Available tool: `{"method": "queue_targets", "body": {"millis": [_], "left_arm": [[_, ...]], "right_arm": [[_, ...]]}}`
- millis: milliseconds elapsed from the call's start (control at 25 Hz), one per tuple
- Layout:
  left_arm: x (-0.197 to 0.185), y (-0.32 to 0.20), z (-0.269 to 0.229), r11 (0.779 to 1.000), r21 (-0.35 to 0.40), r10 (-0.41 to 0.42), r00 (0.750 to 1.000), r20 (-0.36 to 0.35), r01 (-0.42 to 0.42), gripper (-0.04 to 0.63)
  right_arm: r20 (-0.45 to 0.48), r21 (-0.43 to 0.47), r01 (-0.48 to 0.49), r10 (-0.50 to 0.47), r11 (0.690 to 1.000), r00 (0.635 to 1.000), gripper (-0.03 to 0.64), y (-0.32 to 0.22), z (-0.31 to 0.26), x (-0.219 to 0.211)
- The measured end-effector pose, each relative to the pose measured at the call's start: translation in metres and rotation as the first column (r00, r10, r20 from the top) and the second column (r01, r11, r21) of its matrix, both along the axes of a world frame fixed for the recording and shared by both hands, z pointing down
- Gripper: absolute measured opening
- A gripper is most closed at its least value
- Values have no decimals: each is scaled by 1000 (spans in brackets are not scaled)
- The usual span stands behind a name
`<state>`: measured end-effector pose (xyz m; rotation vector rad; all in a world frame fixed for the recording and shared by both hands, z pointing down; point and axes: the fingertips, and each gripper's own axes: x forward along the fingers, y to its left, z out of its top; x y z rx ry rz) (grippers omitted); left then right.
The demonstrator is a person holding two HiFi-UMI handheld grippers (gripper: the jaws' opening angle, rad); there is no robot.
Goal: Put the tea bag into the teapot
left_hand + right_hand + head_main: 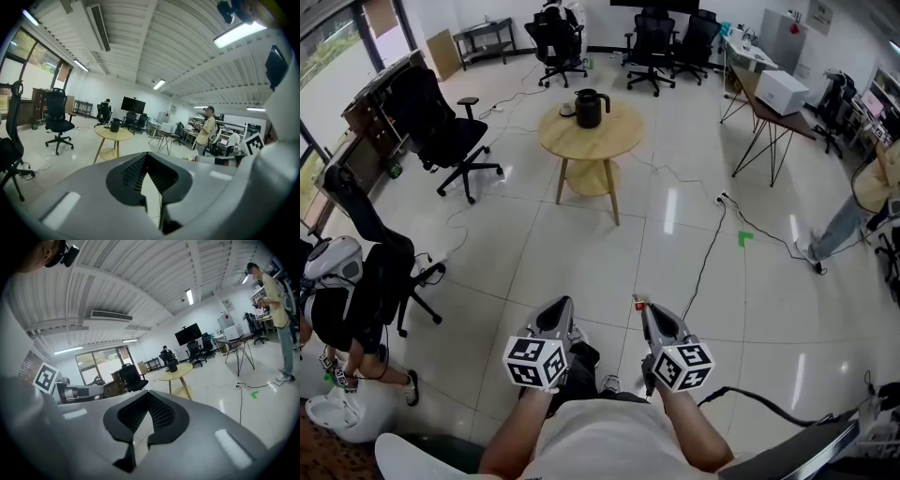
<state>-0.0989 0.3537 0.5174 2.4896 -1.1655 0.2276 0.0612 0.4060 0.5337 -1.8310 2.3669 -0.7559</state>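
A black teapot (590,108) stands on a round wooden table (619,136) far ahead across the floor; it also shows small in the left gripper view (115,125) and the right gripper view (172,365). Both grippers are held close to my body, well short of the table. My right gripper (641,307) is shut, and a small red-and-white piece, the tea bag (639,303), sticks out at its tip. The left gripper (565,303) is shut with nothing in it. In each gripper's own view the jaws meet at the tip.
Black office chairs stand at the left (441,127) and at the back (652,42). A dark cable (705,258) runs across the glossy floor, near a green tape mark (744,237). A desk with a white box (781,91) is at the right, with a person (862,202) beyond it.
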Motion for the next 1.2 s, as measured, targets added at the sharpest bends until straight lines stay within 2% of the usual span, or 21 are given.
{"method": "queue_targets", "body": {"millis": [240,480,840,1200], "left_arm": [[16,-20,10,1000,-23,14,1000,-5,-15,12],[37,-62,21,999,-36,39,999,-20,-40,12],[54,-156,23,997,-44,70,997,-26,-71,12],[51,-262,11,996,-43,82,996,-35,-83,12]], "right_arm": [[3,0,-24,24,1000,1000,2,-20,3,16],[0,-9,-54,54,998,999,2,-53,9,35],[-8,-13,-110,110,994,994,2,-138,9,58],[-29,-7,-114,114,993,993,2,-242,-8,54]]}}
